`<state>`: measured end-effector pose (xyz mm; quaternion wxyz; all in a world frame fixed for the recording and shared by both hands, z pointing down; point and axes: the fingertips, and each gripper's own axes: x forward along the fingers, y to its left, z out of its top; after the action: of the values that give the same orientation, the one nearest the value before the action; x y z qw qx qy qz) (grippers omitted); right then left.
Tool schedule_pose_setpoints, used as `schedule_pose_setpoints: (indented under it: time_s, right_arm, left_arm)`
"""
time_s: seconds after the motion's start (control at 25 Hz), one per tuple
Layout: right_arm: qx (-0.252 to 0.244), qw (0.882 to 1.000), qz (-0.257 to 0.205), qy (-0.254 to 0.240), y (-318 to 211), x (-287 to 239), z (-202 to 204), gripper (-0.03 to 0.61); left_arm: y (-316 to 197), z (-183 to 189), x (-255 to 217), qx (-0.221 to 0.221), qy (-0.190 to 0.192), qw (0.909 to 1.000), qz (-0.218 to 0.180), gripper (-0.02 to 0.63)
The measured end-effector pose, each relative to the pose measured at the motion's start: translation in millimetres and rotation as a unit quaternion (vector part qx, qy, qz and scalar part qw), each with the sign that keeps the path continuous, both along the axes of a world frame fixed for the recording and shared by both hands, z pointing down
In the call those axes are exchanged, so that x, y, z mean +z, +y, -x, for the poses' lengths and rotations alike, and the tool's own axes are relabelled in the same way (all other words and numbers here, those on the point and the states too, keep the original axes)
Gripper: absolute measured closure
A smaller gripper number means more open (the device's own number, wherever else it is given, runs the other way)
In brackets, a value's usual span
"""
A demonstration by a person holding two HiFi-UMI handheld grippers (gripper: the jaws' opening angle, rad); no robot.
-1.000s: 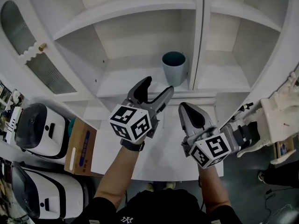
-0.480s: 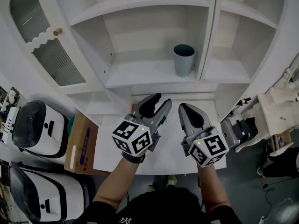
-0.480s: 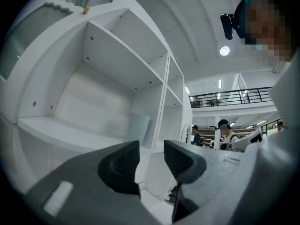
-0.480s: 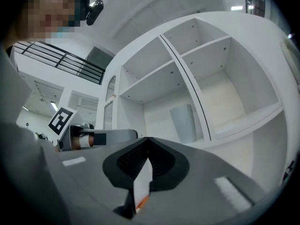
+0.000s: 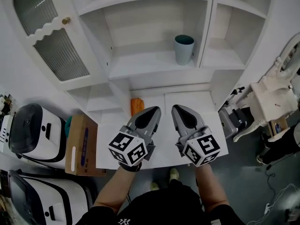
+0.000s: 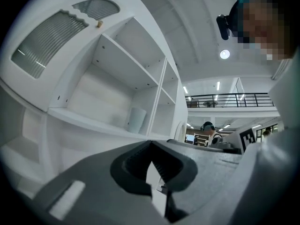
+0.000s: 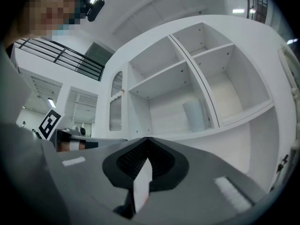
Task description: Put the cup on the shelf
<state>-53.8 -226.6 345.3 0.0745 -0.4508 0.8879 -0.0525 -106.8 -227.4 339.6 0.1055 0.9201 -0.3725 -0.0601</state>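
Cup (image 5: 184, 49) on shelf (image 5: 140, 68) (beside divider (image 5: 205, 27)), left tool (image 5: 151, 110), right tool (image 5: 177, 108) closed, empty, well clear.

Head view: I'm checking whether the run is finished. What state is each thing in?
Cup: upright on the shelf, nothing holding it.
Left claw: shut, empty.
Right claw: shut, empty.
Cabinet door: swung open.
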Motion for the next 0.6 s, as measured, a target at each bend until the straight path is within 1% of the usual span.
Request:
schedule_pose_setpoints:
  time_s: [0.2,0.4,0.6]
  right_arm:
    - [-0.002,1.000,-0.005,0.005,25.6,-0.7,18.2,0.560]
    - [0.005,1.000,-0.008,0.001,47.1,-2.0,26.7,0.558]
    - [0.004,1.000,-0.011,-0.003,64.2,-2.7,33.8,0.558]
  left_arm:
    - [22.9,18.3,-3.7,-0.005,-0.003,0.9999,-0.009,0.614]
    - [41.0,30.9,-2.9,-0.013,-0.014,0.9998,-0.010,0.614]
    - [56.6,41.1,-1.6,-0.018,-0.010,0.9997,-0.009,0.614]
